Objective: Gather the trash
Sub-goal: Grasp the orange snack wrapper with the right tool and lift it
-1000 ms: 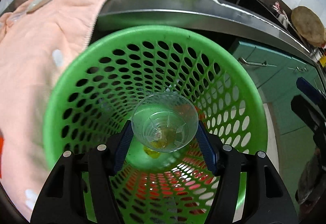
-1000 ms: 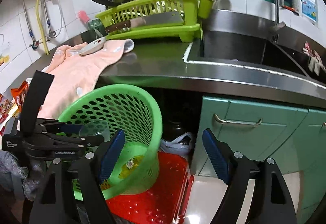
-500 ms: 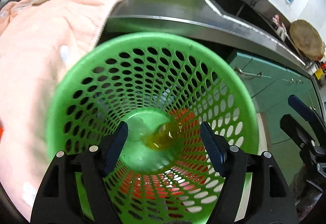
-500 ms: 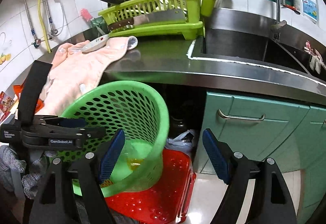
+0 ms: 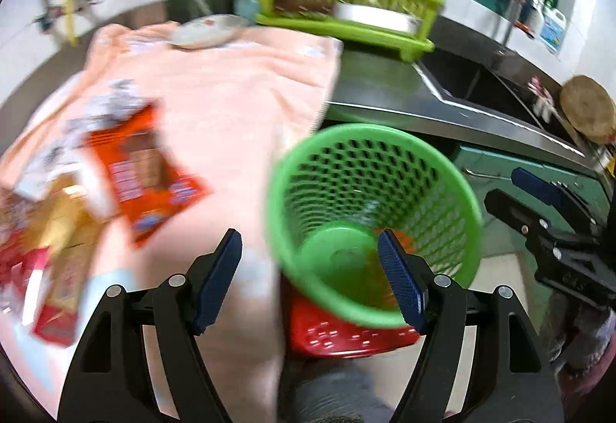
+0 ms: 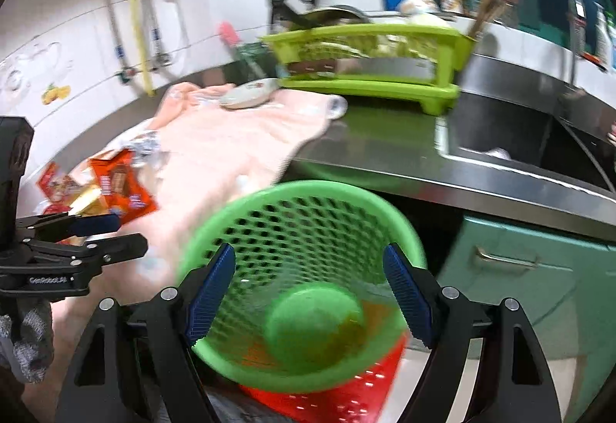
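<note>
Wrappers (image 5: 142, 169) heaped on pink towel (image 5: 231, 107), up and left of left gripper (image 5: 308, 276), well clear of its empty, parted jaws. Green bin (image 5: 454, 192) just right of towel, under counter edge (image 5: 423, 111), atop red basket (image 5: 346, 338). Right gripper (image 6: 308, 296) over bin, jaws wide, gripping nothing.

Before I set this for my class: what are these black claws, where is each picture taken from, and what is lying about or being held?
Each claw is a hand-held two-finger gripper with a camera looking along its fingers. One picture looks along the left gripper, the other along the right gripper; each also shows the other tool at its edge. Both are open and hold nothing. Below them a green basket sits on a red crate in front of the steel counter. A pink towel covers the counter's left part, with snack wrappers on it, blurred.
</note>
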